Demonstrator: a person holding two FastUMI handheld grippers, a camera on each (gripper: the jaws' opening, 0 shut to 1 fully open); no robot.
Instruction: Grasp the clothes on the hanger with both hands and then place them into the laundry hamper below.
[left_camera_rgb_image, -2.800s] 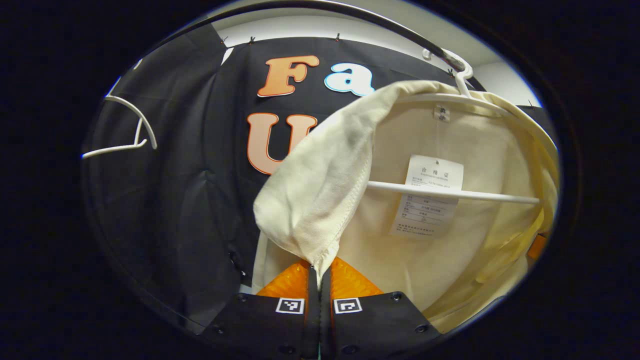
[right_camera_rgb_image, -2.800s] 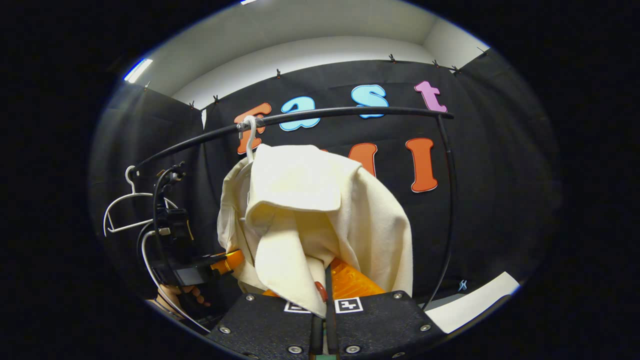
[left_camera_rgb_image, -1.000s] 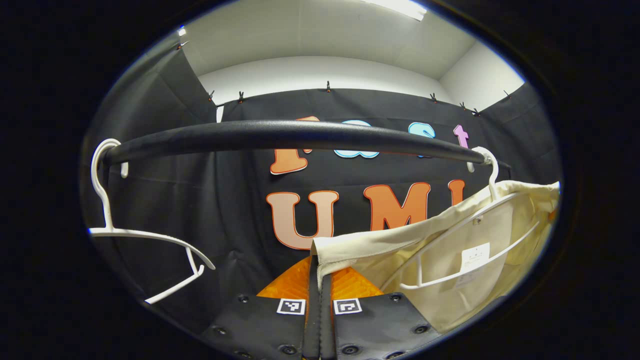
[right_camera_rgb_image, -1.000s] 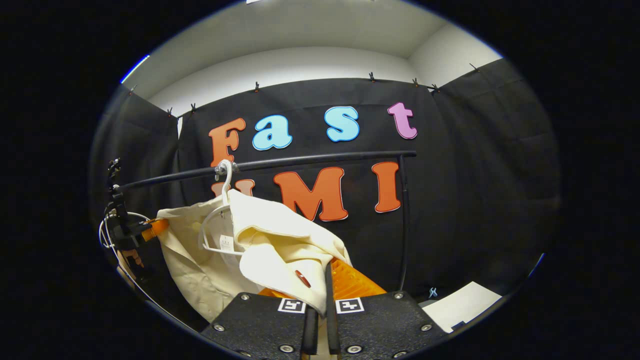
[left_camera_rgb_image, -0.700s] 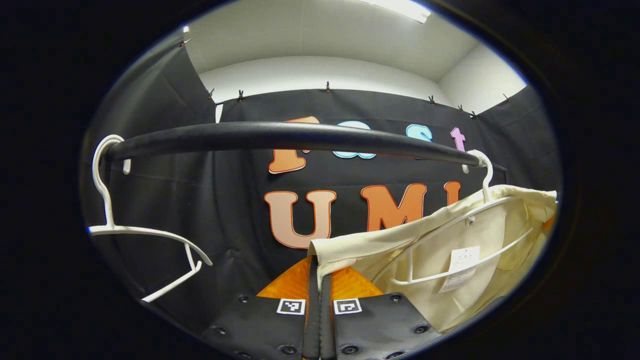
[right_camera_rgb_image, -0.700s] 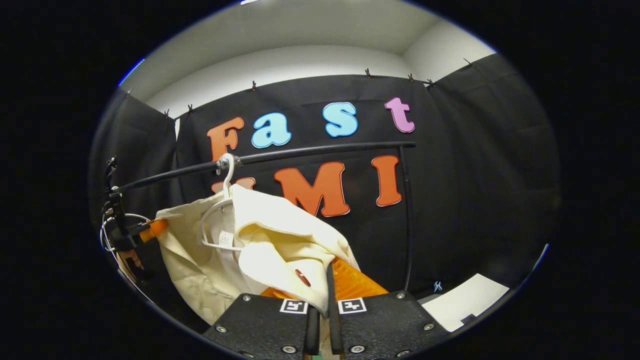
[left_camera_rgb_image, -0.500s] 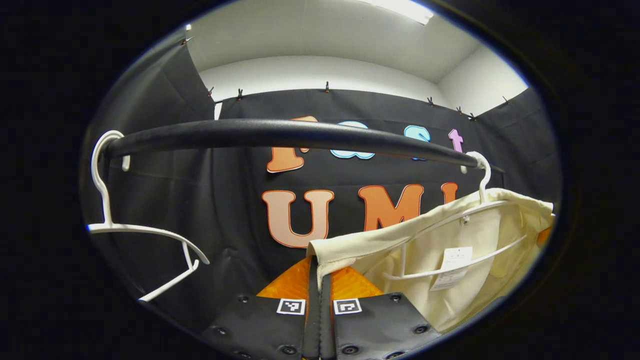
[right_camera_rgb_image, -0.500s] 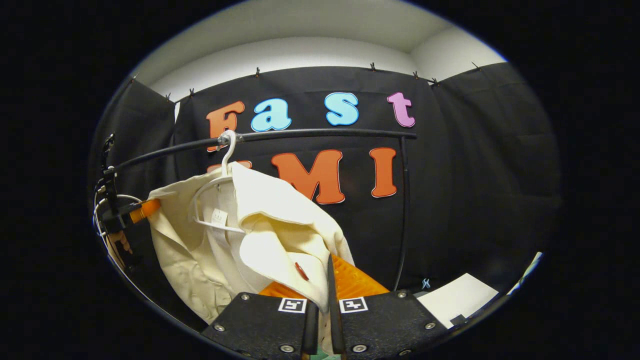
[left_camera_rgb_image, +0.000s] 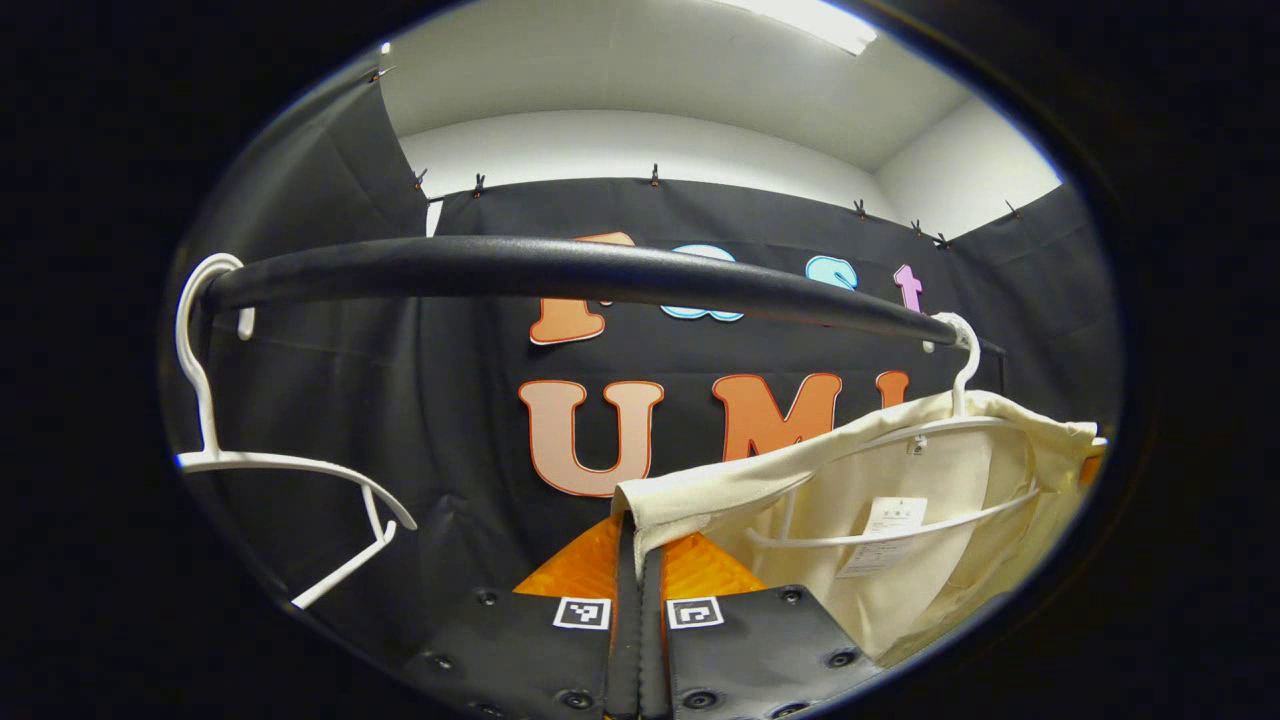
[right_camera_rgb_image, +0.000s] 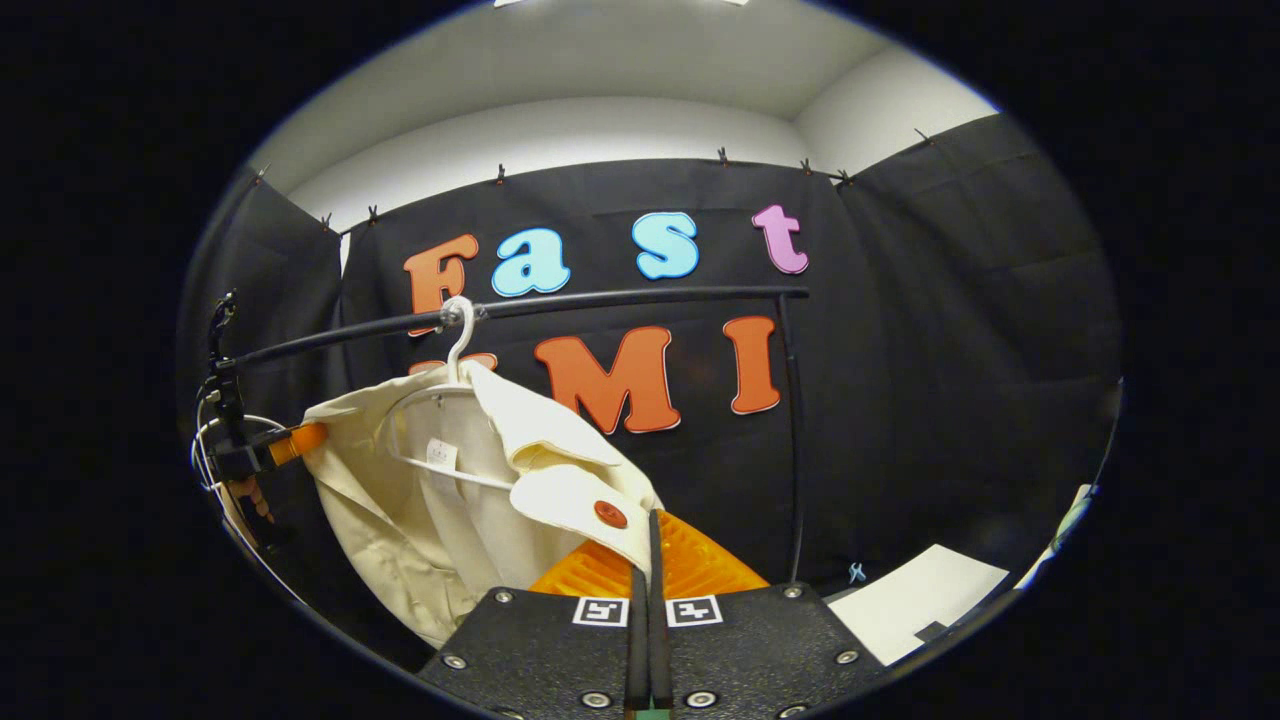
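Note:
A cream garment (left_camera_rgb_image: 900, 560) (right_camera_rgb_image: 420, 500) hangs spread open on a white hanger (left_camera_rgb_image: 890, 530) (right_camera_rgb_image: 440, 440) hooked over the black rail (left_camera_rgb_image: 560, 270) (right_camera_rgb_image: 600, 302). My left gripper (left_camera_rgb_image: 632, 530) is shut on the garment's front edge, pulled out to the left. My right gripper (right_camera_rgb_image: 650, 545) is shut on the other edge, beside a red button (right_camera_rgb_image: 610, 513). In the right gripper view the left gripper (right_camera_rgb_image: 262, 450) and a hand (right_camera_rgb_image: 245, 495) sit at the garment's far left. A paper tag (left_camera_rgb_image: 880, 535) dangles inside the garment.
An empty white hanger (left_camera_rgb_image: 280, 470) hangs at the rail's left end in the left gripper view. The rail's upright post (right_camera_rgb_image: 795, 440) stands right of the garment. A white sheet (right_camera_rgb_image: 915, 600) lies low on the right.
Both grippers went up and apart from 2.8 s ago, drawing the garment open across the hanger. In the last half second the right edge with the red button turned up and stretched flatter.

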